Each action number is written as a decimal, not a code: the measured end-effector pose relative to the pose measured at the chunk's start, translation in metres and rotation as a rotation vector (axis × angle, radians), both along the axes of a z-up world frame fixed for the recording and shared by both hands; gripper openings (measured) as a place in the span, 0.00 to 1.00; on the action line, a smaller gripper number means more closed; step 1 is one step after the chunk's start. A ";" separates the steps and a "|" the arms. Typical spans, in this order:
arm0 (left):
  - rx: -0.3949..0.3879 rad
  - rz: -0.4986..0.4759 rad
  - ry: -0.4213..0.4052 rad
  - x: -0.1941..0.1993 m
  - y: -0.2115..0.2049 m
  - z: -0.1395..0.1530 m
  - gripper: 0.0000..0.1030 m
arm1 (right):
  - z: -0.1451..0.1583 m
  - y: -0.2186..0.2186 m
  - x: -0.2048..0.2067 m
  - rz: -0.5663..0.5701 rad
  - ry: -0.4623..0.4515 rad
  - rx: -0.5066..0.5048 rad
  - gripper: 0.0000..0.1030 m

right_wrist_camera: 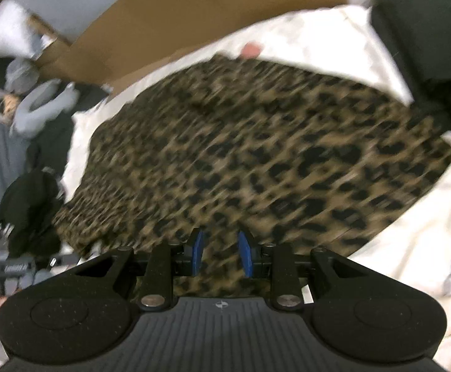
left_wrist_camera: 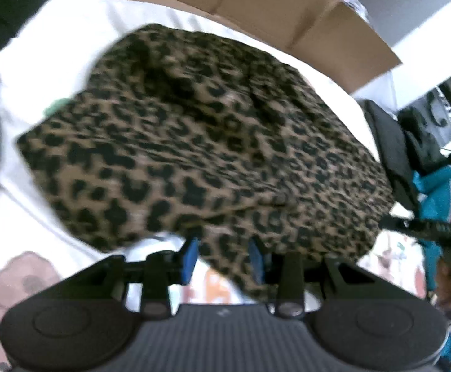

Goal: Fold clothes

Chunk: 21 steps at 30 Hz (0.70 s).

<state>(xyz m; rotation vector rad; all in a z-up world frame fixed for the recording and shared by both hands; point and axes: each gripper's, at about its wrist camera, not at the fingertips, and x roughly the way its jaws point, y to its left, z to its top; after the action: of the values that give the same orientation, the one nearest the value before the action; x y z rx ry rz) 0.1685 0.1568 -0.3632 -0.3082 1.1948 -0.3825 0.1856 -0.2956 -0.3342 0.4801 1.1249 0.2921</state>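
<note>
Both grippers, left (left_wrist_camera: 223, 259) and right (right_wrist_camera: 220, 252), fingers parted around the near hem, are working a leopard-print garment (left_wrist_camera: 200, 142) lying on the bed (left_wrist_camera: 51, 49), where loose cloth risks slipping free.

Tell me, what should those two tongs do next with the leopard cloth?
Probably close both: the left tongs and right tongs stand open with the leopard-print garment edge between their pads, so nothing grips it yet for folding.

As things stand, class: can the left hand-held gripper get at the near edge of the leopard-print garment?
Probably yes: the left hand-held gripper is open, and the leopard-print garment has its near edge between the fingers, with nothing in between.
</note>
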 end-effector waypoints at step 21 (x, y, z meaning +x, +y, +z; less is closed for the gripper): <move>0.123 0.164 -0.008 0.000 0.059 -0.011 0.47 | -0.033 0.091 -0.039 0.214 0.128 0.065 0.29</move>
<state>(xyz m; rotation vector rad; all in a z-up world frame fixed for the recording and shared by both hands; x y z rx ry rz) 0.1688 0.2158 -0.3742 -0.2951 1.1705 -0.1668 0.1470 -0.2046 -0.3669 0.4409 1.2971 0.4915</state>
